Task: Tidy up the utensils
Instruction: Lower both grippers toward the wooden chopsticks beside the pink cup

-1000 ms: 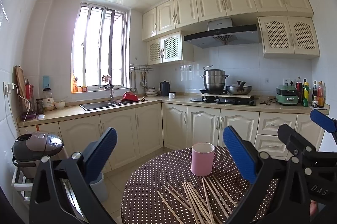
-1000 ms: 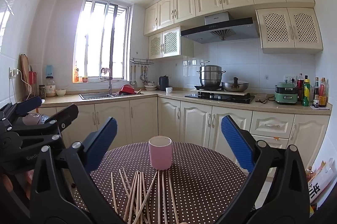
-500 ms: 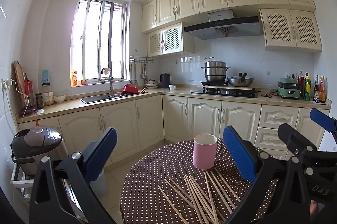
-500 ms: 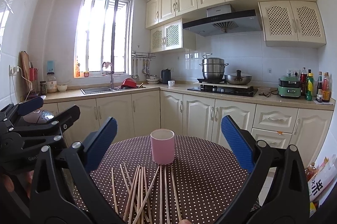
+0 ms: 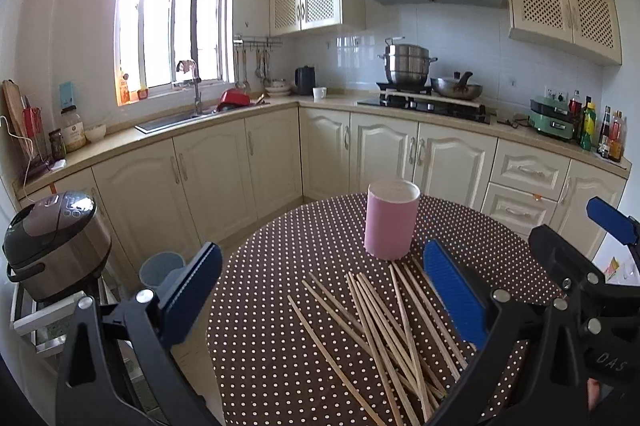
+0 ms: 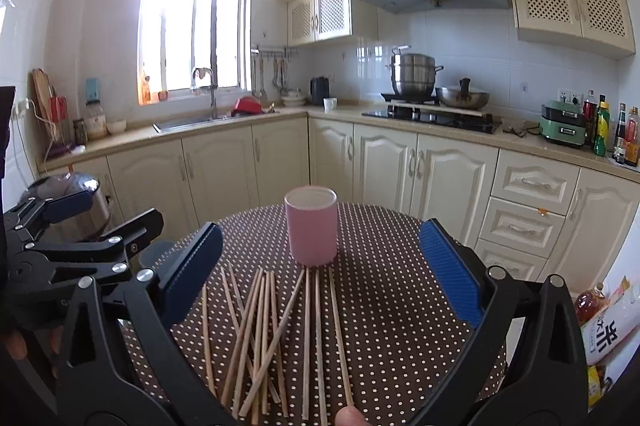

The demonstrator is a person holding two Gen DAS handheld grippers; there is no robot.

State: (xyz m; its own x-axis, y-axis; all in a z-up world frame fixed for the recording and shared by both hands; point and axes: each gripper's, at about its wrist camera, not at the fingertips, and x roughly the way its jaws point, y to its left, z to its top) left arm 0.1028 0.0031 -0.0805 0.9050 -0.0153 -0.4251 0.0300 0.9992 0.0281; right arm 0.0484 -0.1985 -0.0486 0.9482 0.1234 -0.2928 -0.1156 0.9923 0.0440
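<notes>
The left gripper [image 5: 320, 290] and right gripper [image 6: 320, 266] both hover above the near side of the round polka-dot desk [image 6: 400, 306], jaws spread wide and holding nothing. The loose wooden chopsticks [image 6: 264, 338] fan across the desk's near half, their near ends close to its front edge. The pink cup [image 6: 311, 232] stands upright just beyond their far tips. The desk's right part is bare cloth out to the rim.
</notes>
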